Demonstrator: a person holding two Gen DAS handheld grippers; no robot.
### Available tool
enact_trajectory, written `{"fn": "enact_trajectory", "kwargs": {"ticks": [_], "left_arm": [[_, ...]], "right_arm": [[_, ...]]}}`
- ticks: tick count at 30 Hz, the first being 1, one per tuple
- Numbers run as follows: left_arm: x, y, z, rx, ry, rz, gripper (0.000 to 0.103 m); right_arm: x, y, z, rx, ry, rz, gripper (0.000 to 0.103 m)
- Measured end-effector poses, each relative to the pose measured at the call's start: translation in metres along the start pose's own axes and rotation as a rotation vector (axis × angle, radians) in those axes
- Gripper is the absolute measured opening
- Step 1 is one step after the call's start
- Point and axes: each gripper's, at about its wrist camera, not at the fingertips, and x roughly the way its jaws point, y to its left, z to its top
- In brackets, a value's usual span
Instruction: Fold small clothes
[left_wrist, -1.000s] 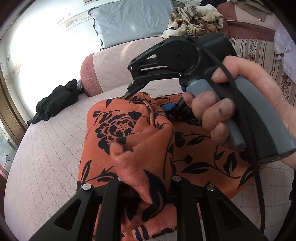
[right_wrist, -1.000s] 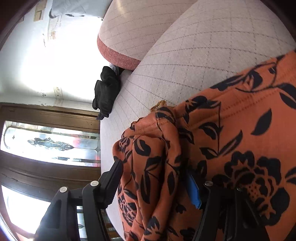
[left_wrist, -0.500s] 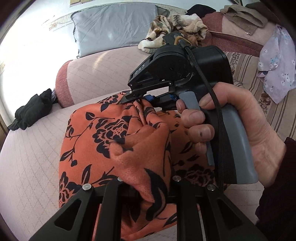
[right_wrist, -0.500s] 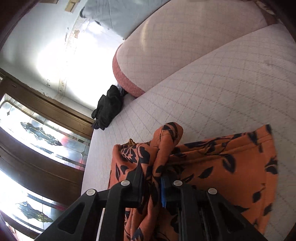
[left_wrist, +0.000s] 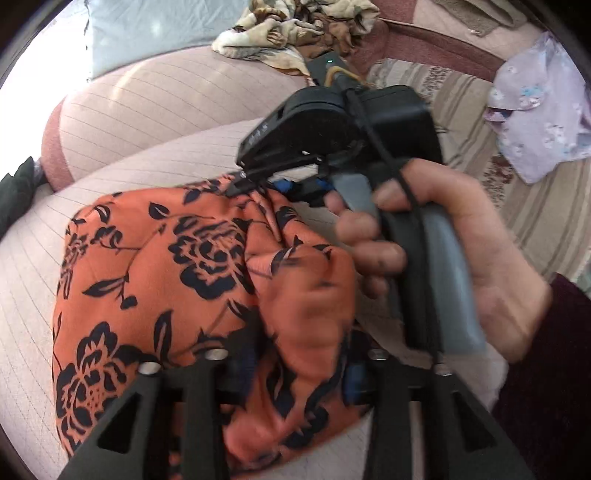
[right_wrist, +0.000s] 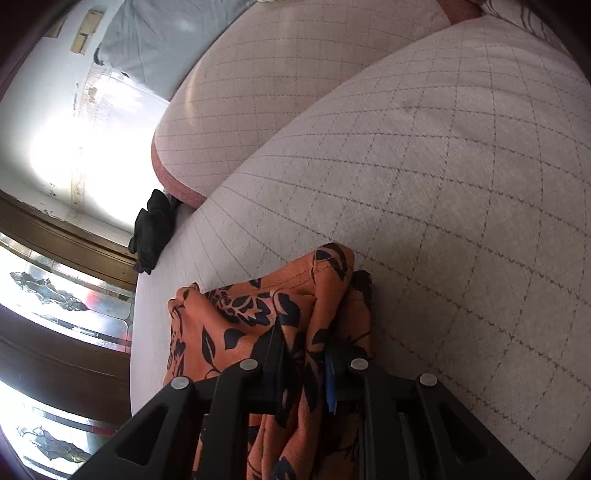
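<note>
Cloth lies on the big quilted cushion (left_wrist: 155, 173). It is one orange garment (left_wrist: 155, 280) with black flowers and leaves printed on it. It looks soft and thin, and it is bunched up, not flat. In the left wrist view its long side runs from the near edge up toward the round bolster (left_wrist: 122, 122) at the back of the cushion. A bunched fold of it points up between the two grippers.

The left gripper (left_wrist: 295, 376) is at the near end of the garment. Its black jaws are spread a little, with a thick wad of the orange cloth sitting between them. The picture is blurry there, so I cannot tell if they squeeze it tight.

The right gripper (left_wrist: 240, 184) is at the far end of the garment, closer to the bolster. A hand (left_wrist: 436, 258) holds its grey handle. In the right wrist view the right gripper (right_wrist: 306, 369) has its jaws close together, pinching a fold of the orange garment (right_wrist: 229, 332). One blue pad (right_wrist: 330, 380) shows on one jaw.

The cushion (right_wrist: 443, 184) is pale pink with thin crossing lines, like little diamonds. The bolster has a dark pink end. One black bundle of cloth (right_wrist: 151, 229) lies past the bolster, at the cushion's edge. Behind the bolster there is one grey pillow (left_wrist: 155, 29) and one brown and cream patterned cloth (left_wrist: 291, 33). One pale purple flowered cloth (left_wrist: 543, 110) lies on a striped seat (left_wrist: 461, 107) to the side.
</note>
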Motion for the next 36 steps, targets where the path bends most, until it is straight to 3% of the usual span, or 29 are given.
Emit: {"fn": "enact_trajectory", "kwargs": {"ticks": [1,4,7,10,13,17,18,21,23,30,32,36], "left_arm": [[-0.011,0.0,-0.003,-0.004,0.007,-0.035,0.064],[-0.049,0.006,-0.013,0.035,-0.037,-0.05,0.067],[-0.086,0.029,-0.02,0.031,-0.119,0.036,0.069],[-0.103,0.057,-0.028,-0.037,-0.177,0.166,0.072],[-0.098,0.095,-0.033,-0.136,-0.155,0.201,0.072],[-0.075,0.128,-0.046,-0.178,-0.026,0.252,0.072],[-0.069,0.128,-0.052,-0.169,0.006,0.27,0.072],[-0.055,0.123,-0.068,-0.167,0.049,0.253,0.072],[-0.054,0.125,-0.07,-0.17,0.048,0.26,0.072],[-0.055,0.122,-0.074,-0.169,0.05,0.287,0.072],[-0.05,0.12,-0.066,-0.171,0.053,0.282,0.072],[-0.046,0.12,-0.065,-0.175,0.057,0.263,0.073]], "right_arm": [[-0.003,0.001,0.001,0.01,0.001,0.001,0.022],[-0.021,0.01,0.001,-0.004,-0.031,-0.039,0.025],[-0.05,0.026,-0.006,-0.06,-0.11,-0.129,0.025],[-0.077,0.044,-0.025,-0.114,-0.138,-0.098,0.027],[-0.089,0.067,-0.052,-0.178,-0.097,-0.056,0.027],[-0.09,0.089,-0.095,-0.24,-0.03,-0.012,0.027],[-0.088,0.089,-0.108,-0.254,-0.004,-0.031,0.027],[-0.069,0.065,-0.138,-0.236,0.119,-0.215,0.023],[-0.068,0.047,-0.146,-0.197,0.145,-0.223,0.012],[-0.081,0.084,-0.113,-0.242,0.008,-0.231,0.018],[-0.068,0.091,-0.096,-0.228,0.002,-0.243,0.018],[-0.024,0.089,-0.055,-0.166,0.01,-0.349,0.018]]}}
